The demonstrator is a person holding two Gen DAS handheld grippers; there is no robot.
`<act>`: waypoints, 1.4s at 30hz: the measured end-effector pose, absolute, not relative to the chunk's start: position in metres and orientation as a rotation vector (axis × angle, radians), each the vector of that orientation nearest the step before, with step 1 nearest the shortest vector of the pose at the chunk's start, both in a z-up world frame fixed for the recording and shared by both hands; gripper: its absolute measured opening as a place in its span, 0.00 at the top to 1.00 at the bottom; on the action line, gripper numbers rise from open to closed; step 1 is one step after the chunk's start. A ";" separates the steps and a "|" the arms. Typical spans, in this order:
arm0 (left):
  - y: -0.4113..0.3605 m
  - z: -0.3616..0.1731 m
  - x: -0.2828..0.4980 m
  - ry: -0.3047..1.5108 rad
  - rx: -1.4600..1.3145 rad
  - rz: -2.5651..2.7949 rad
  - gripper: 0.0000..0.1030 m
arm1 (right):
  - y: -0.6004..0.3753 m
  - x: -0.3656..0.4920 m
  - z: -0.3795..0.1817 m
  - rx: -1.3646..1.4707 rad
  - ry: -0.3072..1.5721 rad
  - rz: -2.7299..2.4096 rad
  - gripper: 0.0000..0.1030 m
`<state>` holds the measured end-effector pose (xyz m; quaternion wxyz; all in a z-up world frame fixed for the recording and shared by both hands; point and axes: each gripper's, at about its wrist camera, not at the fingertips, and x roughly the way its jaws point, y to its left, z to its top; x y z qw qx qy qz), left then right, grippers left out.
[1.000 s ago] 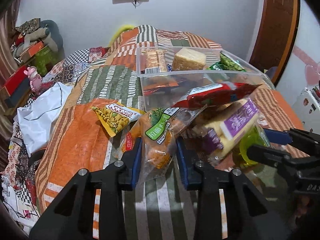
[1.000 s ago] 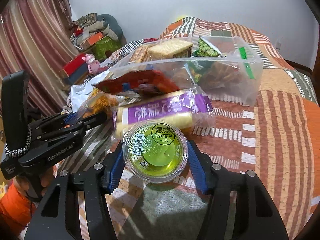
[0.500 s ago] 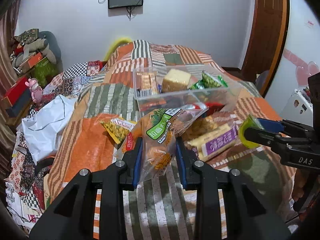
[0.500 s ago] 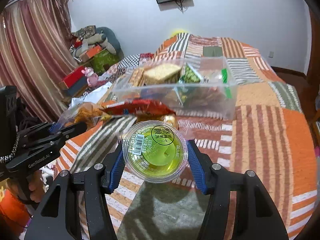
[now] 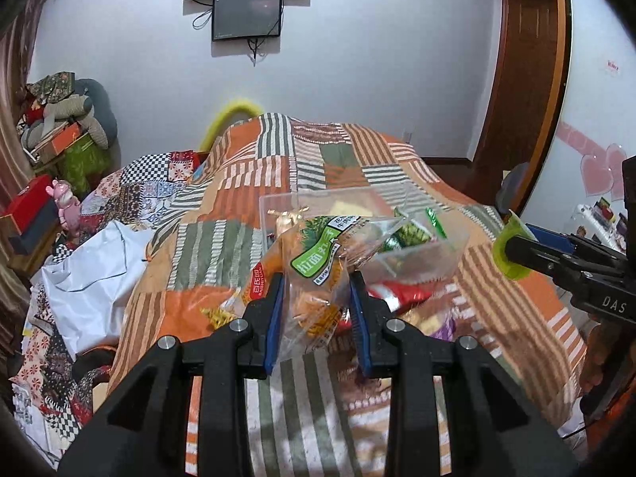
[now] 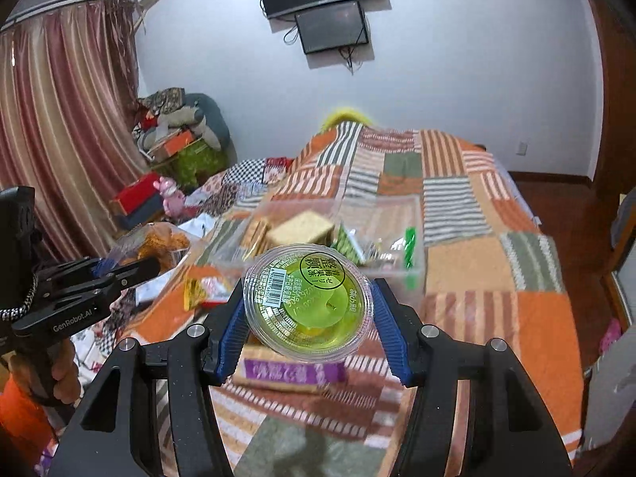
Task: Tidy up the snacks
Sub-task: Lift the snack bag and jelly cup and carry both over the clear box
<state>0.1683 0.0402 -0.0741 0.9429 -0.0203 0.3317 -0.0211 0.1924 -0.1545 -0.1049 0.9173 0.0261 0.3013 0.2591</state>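
My left gripper is shut on a clear orange snack bag with a green label, held up above the bed. My right gripper is shut on a round green jelly cup, its lid facing the camera. Beyond both stands a clear plastic box with several snacks inside; the same clear box shows a bread slice and green packets. A purple-labelled packet lies on the quilt under the cup. The right gripper with the cup's green edge appears at the right of the left wrist view.
A red packet and a yellow packet lie on the patchwork quilt near the box. White plastic lies at the bed's left side. Boxes and soft toys pile up by the curtain. A door stands right.
Both grippers have risen from the bed with their snacks. The box and loose packets now lie lower and farther off in both views.
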 end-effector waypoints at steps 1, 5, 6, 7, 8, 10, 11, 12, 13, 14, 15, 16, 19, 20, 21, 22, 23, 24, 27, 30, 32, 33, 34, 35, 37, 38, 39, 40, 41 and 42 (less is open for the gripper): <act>0.040 -0.073 0.172 0.676 -0.040 -0.043 0.70 | -0.154 0.195 -0.102 0.051 0.612 0.529 0.46; 0.036 -0.068 0.187 0.674 -0.019 -0.036 0.70 | -0.153 0.205 -0.094 0.030 0.586 0.515 0.47; 0.036 -0.067 0.192 0.675 -0.018 -0.036 0.71 | -0.152 0.207 -0.092 0.024 0.581 0.511 0.47; 0.036 -0.067 0.195 0.677 -0.018 -0.037 0.71 | -0.150 0.210 -0.091 0.016 0.576 0.507 0.47; 0.036 -0.066 0.201 0.683 -0.023 -0.039 0.70 | -0.150 0.213 -0.090 0.010 0.573 0.503 0.47; 0.036 -0.066 0.211 0.695 -0.035 -0.051 0.70 | -0.148 0.219 -0.089 0.003 0.569 0.499 0.47; 0.038 -0.065 0.216 0.701 -0.043 -0.061 0.70 | -0.147 0.224 -0.088 0.005 0.569 0.498 0.47; 0.039 -0.066 0.220 0.707 -0.048 -0.066 0.70 | -0.146 0.228 -0.087 0.008 0.570 0.499 0.47; 0.039 -0.066 0.225 0.714 -0.049 -0.068 0.70 | -0.147 0.231 -0.087 0.014 0.573 0.502 0.47; 0.040 -0.067 0.231 0.725 -0.046 -0.069 0.70 | -0.147 0.235 -0.087 0.022 0.576 0.507 0.47; 0.040 -0.068 0.235 0.728 -0.042 -0.067 0.70 | -0.147 0.238 -0.087 0.025 0.577 0.509 0.47; 0.040 -0.069 0.240 0.730 -0.033 -0.063 0.71 | -0.146 0.241 -0.087 0.026 0.577 0.508 0.47; 0.040 -0.070 0.251 0.731 -0.014 -0.051 0.71 | -0.143 0.250 -0.088 0.015 0.577 0.501 0.47; 0.040 -0.071 0.256 0.729 -0.006 -0.044 0.71 | -0.142 0.252 -0.089 0.013 0.579 0.499 0.47; 0.040 -0.071 0.259 0.730 -0.003 -0.040 0.71 | -0.141 0.256 -0.089 0.009 0.582 0.498 0.47; 0.040 -0.073 0.265 0.734 0.001 -0.036 0.70 | -0.140 0.259 -0.090 0.006 0.586 0.497 0.47; 0.041 -0.074 0.270 0.737 0.001 -0.035 0.70 | -0.139 0.262 -0.090 0.003 0.589 0.498 0.47; 0.041 -0.076 0.274 0.740 0.001 -0.034 0.70 | -0.138 0.266 -0.091 0.001 0.592 0.497 0.47; 0.041 -0.080 0.288 0.745 0.005 -0.033 0.71 | -0.135 0.273 -0.093 -0.006 0.599 0.493 0.47; 0.041 -0.084 0.301 0.751 -0.010 -0.044 0.71 | -0.134 0.281 -0.095 -0.011 0.606 0.491 0.47; 0.042 -0.087 0.310 0.757 -0.024 -0.052 0.71 | -0.132 0.287 -0.098 -0.010 0.613 0.487 0.47; 0.041 -0.087 0.313 0.758 -0.029 -0.057 0.71 | -0.131 0.290 -0.099 -0.009 0.618 0.488 0.47; 0.042 -0.088 0.317 0.758 -0.033 -0.060 0.70 | -0.130 0.295 -0.100 -0.005 0.627 0.491 0.47; 0.042 -0.089 0.322 0.756 -0.032 -0.053 0.70 | -0.129 0.298 -0.101 -0.002 0.631 0.491 0.47; 0.042 -0.092 0.328 0.756 -0.036 -0.052 0.70 | -0.128 0.302 -0.104 -0.002 0.639 0.492 0.47; 0.042 -0.094 0.331 0.758 -0.041 -0.054 0.70 | -0.127 0.305 -0.105 -0.005 0.642 0.490 0.47; 0.042 -0.097 0.336 0.762 -0.047 -0.056 0.70 | -0.127 0.307 -0.107 -0.006 0.645 0.490 0.47; 0.041 -0.098 0.338 0.765 -0.049 -0.057 0.70 | -0.127 0.309 -0.109 -0.005 0.650 0.491 0.47; 0.041 -0.100 0.341 0.769 -0.050 -0.056 0.70 | -0.126 0.311 -0.112 -0.002 0.658 0.493 0.47; 0.040 -0.103 0.344 0.771 -0.050 -0.053 0.70 | -0.125 0.313 -0.114 0.003 0.664 0.496 0.47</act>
